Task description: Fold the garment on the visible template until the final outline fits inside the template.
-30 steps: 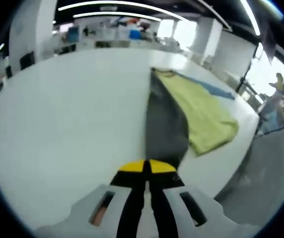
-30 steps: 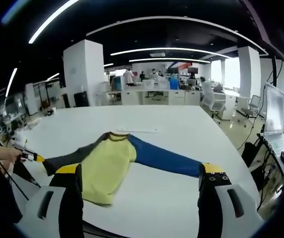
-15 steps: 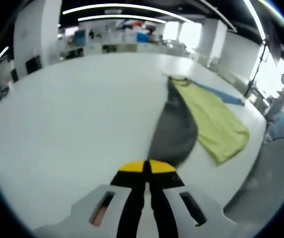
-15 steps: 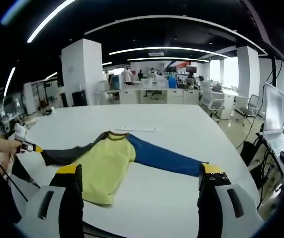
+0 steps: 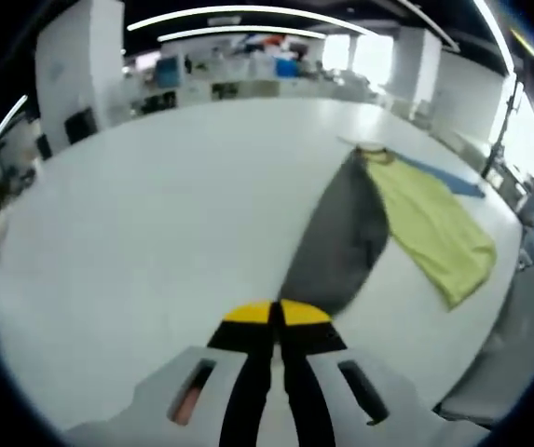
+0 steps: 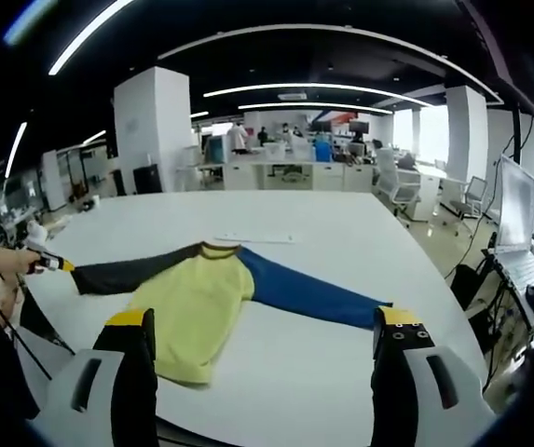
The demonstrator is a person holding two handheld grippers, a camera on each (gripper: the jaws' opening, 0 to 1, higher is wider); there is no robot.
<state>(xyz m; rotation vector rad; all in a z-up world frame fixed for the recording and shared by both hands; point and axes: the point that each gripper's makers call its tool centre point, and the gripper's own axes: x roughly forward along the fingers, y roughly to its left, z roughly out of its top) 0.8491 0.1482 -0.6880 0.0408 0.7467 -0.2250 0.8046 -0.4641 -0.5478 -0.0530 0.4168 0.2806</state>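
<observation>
The left gripper (image 5: 276, 315) is pinching the cuff of the garment's grey sleeve (image 5: 336, 242), its jaws pressed together, and in the right gripper view it (image 6: 50, 264) is sitting in a hand (image 6: 1, 259) reaching in beside that cuff. The right gripper (image 6: 265, 340) is hovering with jaws spread wide, holding nothing, near the garment's hem. The garment (image 6: 197, 298) is lying flat on the white tabletop (image 6: 341, 242), yellow body between the grey sleeve and a blue sleeve (image 6: 308, 296).
</observation>
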